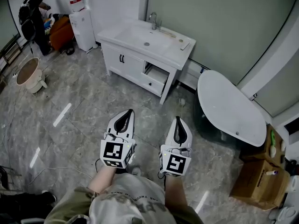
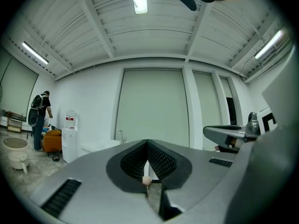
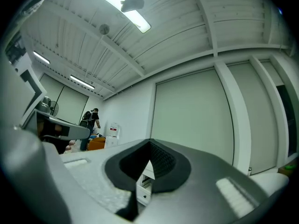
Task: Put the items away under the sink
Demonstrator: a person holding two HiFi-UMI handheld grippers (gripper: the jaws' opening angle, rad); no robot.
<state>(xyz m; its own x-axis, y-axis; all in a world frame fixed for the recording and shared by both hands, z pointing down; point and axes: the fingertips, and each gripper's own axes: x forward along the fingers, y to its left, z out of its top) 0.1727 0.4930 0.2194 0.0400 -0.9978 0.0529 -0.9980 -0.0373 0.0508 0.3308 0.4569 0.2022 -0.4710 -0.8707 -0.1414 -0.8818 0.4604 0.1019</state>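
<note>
My left claw (image 1: 128, 114) and right claw (image 1: 178, 120) are squeezed together (nothing inside). The sink cabinet (image 1: 135, 64) is far ahead, so I should walk closer first.

Head view looks steeply down; both gripper views angle upward, all sharing the distant sink cabinet (image 1: 133, 63).

The floor (image 1: 84, 125) is grey shiny stone tiles. A white sink cabinet (image 1: 135, 66) stands on it by the far wall, with one drawer (image 1: 156, 74) pulled open. A white water cooler (image 1: 83, 29) stands near the cabinet, on its left. A round tan tub (image 1: 29, 73) sits further left. A white oval table (image 1: 229, 107) stands on the right, with cardboard boxes (image 1: 254, 181) just beside it.
</note>
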